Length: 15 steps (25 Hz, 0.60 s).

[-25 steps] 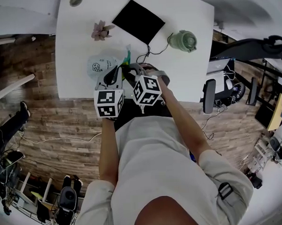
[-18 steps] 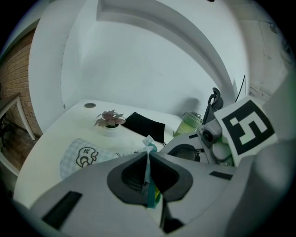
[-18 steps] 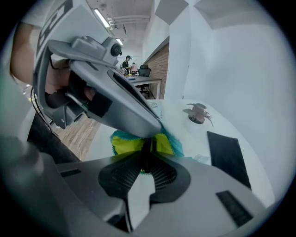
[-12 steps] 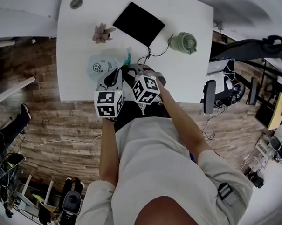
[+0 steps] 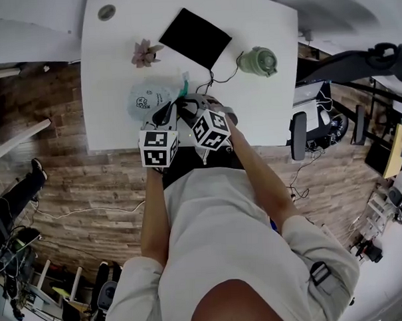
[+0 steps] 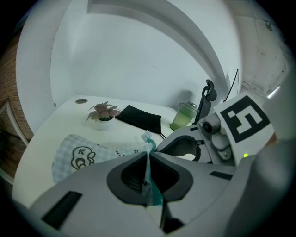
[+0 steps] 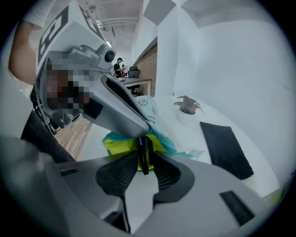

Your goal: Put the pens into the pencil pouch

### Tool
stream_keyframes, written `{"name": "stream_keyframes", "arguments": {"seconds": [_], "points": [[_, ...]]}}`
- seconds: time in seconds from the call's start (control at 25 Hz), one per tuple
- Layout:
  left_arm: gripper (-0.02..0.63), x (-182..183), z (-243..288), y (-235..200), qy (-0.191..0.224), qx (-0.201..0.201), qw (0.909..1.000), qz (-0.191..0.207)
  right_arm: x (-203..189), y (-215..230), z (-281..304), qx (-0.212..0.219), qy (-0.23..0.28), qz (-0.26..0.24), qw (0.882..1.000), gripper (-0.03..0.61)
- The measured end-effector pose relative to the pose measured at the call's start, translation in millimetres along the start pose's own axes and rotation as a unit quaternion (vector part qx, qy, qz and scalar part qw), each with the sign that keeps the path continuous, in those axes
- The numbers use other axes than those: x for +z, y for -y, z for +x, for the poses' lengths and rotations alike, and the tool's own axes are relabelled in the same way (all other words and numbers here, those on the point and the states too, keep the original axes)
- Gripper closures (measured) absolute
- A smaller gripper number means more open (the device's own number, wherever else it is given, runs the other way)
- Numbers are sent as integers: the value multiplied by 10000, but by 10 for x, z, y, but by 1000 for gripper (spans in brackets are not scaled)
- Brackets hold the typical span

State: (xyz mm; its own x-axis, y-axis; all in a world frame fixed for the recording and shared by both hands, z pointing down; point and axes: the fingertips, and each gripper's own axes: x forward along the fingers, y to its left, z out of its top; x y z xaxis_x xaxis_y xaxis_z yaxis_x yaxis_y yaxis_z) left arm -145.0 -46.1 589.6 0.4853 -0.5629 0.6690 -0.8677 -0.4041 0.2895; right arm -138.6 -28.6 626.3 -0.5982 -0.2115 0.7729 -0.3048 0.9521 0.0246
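The white surface (image 5: 265, 100) ends just near the pencil pouch (image 5: 148, 97), so a dark pen (image 7: 143, 163) that misses the pouch's mouth could fall off. The right tool (image 7: 144, 155) has just been opening, and the pen is loose between its jaws. The left tool (image 6: 148, 162) is clamped on the mouth edge. The pouch is pale checked cloth, teal and yellow inside.

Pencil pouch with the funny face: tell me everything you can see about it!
The pencil pouch is soft pale checked cloth with a black doodle face and small print. Its mouth has a teal edge and is open, showing yellow lining. It lies on the white table near the front edge, in front of a little potted plant. The left hand-held gripper is shut on its teal edge.
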Motion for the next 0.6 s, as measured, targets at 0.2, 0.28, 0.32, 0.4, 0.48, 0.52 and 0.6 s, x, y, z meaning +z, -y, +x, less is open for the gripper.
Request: {"name": "stream_keyframes", "arguments": {"seconds": [0.2,0.28,0.32,0.4,0.48,0.52,0.6], "points": [[603,-21,25,5,-71,-197,9996,200,-50,37,-96,-204,-65,178,9996,459],[597,-23,31,14,-88,-283,9992,281,-71,46,-153,-295,-79,265,9992,458],[594,-24,35,23,-98,-330,9989,326,-81,50,-185,-341,-84,314,9989,457],[580,-27,46,46,-127,-442,9980,424,-97,64,-253,-440,-86,426,9981,456],[557,-30,53,77,-154,-574,9969,508,-106,84,-334,-567,-69,551,9968,453],[545,-32,53,95,-163,-635,9964,545,-107,97,-380,-643,-47,622,9960,451],[526,-24,49,131,-155,-733,9953,616,-106,133,-485,-814,30,788,9936,449]]}}
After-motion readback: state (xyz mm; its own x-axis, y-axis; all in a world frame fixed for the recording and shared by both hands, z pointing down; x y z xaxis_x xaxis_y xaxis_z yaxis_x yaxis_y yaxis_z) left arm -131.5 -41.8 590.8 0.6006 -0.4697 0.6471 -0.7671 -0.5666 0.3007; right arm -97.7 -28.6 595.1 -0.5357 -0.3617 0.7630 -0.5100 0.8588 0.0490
